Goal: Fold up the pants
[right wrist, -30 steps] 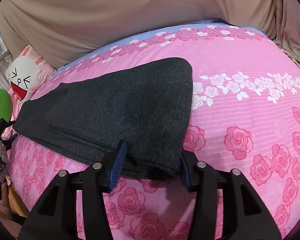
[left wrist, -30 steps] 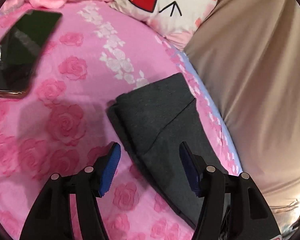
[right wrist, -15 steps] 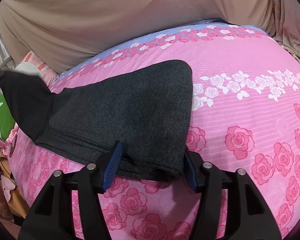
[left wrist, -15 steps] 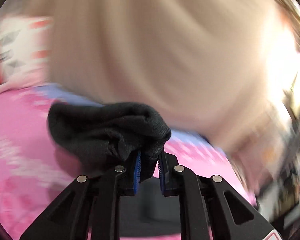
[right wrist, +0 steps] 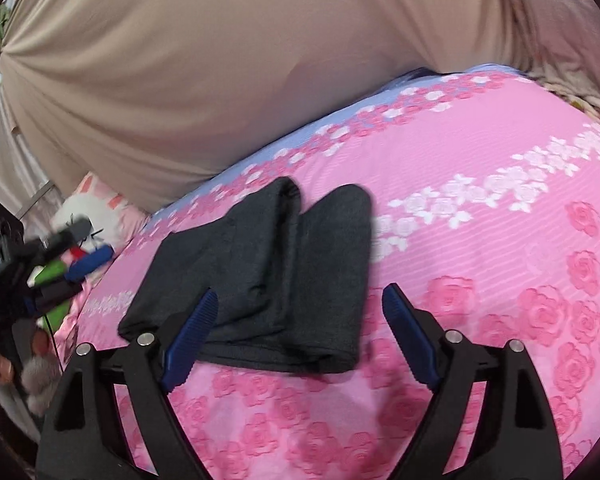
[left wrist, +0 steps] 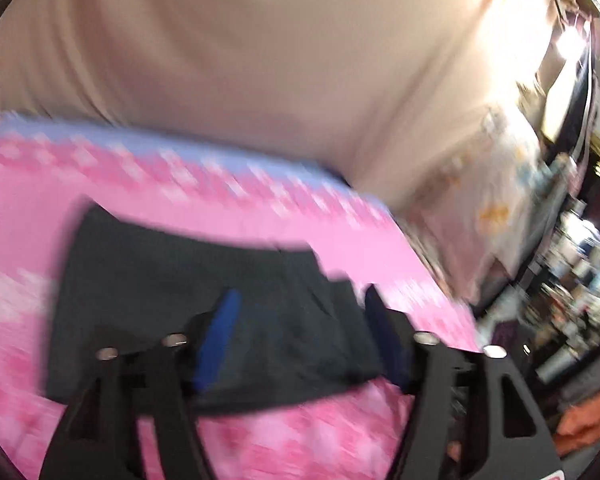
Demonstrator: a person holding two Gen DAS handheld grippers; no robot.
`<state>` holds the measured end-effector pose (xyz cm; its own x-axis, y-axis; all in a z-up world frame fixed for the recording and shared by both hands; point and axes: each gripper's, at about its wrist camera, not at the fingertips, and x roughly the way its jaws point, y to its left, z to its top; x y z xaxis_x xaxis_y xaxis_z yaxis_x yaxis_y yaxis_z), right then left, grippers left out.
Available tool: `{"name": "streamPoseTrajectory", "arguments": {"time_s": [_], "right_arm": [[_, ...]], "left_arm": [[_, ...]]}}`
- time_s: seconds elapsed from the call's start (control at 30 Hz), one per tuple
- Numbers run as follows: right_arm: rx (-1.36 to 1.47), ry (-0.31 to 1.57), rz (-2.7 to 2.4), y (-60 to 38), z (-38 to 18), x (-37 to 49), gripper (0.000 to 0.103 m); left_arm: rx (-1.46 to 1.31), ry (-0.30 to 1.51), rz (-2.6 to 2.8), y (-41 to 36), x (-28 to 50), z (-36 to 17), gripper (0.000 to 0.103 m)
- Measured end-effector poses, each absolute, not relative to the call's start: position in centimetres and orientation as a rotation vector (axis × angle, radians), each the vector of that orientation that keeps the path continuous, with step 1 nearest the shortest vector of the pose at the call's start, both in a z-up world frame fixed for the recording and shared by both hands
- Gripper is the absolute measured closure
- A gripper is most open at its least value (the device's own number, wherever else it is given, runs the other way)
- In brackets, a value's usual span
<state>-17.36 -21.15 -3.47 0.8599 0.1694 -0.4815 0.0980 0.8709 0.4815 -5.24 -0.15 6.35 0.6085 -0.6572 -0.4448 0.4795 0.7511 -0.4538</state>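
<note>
The dark grey pants (right wrist: 268, 276) lie folded in a short stack on the pink rose bedspread (right wrist: 480, 248). Just over their near edge my right gripper (right wrist: 300, 292) has its jaws opening, and its blue pads stand clear of the cloth. The left wrist view is blurred. There the pants (left wrist: 172, 280) lie flat below my left gripper (left wrist: 300, 316), whose jaws are also opening with nothing pinched between them. In the right wrist view the left gripper (right wrist: 76, 274) shows at the left edge, off the pants' far end, with a hand (right wrist: 4, 360) under it.
A beige cloth (right wrist: 220, 80) hangs along the bed's far side. A cartoon pillow (right wrist: 96, 208) lies at the bed's left end. Cluttered shelves (left wrist: 572, 280) stand past the bed's right end.
My left gripper closed on the pants' far end, carried it across over the rest and let go, so the pants are now a shorter stack. My right gripper's jaws widened and drew back slightly.
</note>
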Motion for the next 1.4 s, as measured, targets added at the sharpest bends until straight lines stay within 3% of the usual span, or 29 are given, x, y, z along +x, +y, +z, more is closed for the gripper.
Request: {"name": "streamPoseTrajectory", "arguments": {"time_s": [0.3, 0.33, 0.37, 0.43, 0.47, 0.67, 0.8, 0.9, 0.97, 1.0, 1.4], "right_arm": [[0.506, 0.691, 0.052, -17.5, -5.0, -9.8, 0.02], [0.503, 0.69, 0.044, -17.2, -5.2, -9.4, 0.03], [0.481, 0.701, 0.032, -16.8, -5.3, -9.0, 0.057], [0.455, 0.688, 0.026, -16.3, -4.7, -9.2, 0.085], [0.452, 0.652, 0.045, -16.1, -3.4, -9.6, 0.089], [0.309, 0.519, -0.027, -16.3, 2.3, -14.6, 0.09], [0.404, 0.708, -0.113, -20.1, -4.4, -14.2, 0.087], [0.56, 0.671, -0.064, -21.3, -5.3, -15.6, 0.075], [0.611, 0.641, 0.017, -21.5, -4.2, -16.2, 0.054], [0.614, 0.645, 0.039, -21.5, -3.9, -16.2, 0.052], [0.917, 0.691, 0.307, -21.7, -7.6, -18.2, 0.052]], "left_arm": [[-0.349, 0.62, -0.441, 8.0, -4.4, 4.6, 0.027], [-0.346, 0.624, -0.424, 8.8, -4.4, 4.2, 0.027], [-0.344, 0.625, -0.404, 9.3, -4.5, 3.9, 0.027], [-0.348, 0.634, -0.384, 10.2, -4.3, 3.4, 0.027], [-0.353, 0.64, -0.383, 10.9, -4.2, 3.3, 0.027], [-0.386, 0.618, -0.388, 11.9, -4.4, 3.6, 0.027], [-0.4, 0.669, -0.399, 11.1, -3.5, 2.1, 0.026], [-0.422, 0.734, -0.434, 10.1, -2.8, 1.0, 0.026], [-0.423, 0.744, -0.443, 9.7, -2.9, 0.9, 0.026], [-0.417, 0.743, -0.443, 9.6, -2.9, 0.9, 0.026], [-0.381, 0.858, -0.389, 9.1, -2.2, -2.0, 0.026]]}}
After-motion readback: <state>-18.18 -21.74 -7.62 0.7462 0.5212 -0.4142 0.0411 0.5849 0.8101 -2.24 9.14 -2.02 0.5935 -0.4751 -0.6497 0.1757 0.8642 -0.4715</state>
